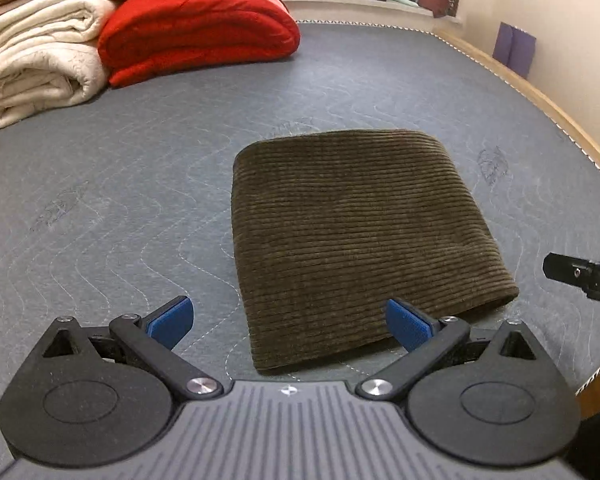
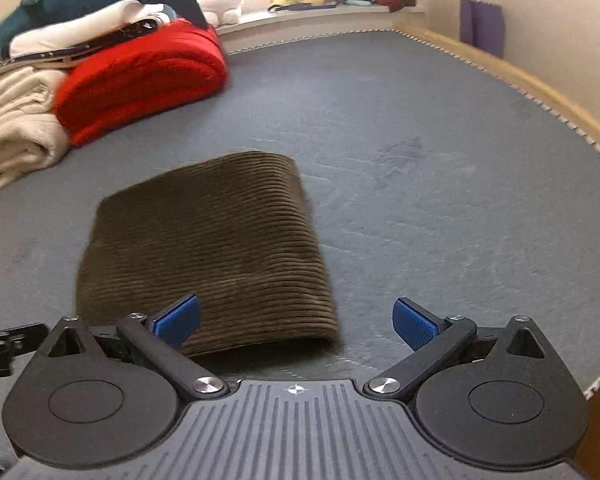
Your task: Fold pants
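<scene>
While both jaws gape wide and empty, left gripper (image 1: 288, 322), right gripper (image 2: 296, 322), folded brown corduroy pants (image 1: 352, 236) flat on grey quilted mattress (image 1: 120, 184), untouched.

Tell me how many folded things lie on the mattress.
3 that I can tell: the brown pants in the middle, the red blanket at the far left, the cream blanket beside it. More items on that pile may be hidden.
</scene>
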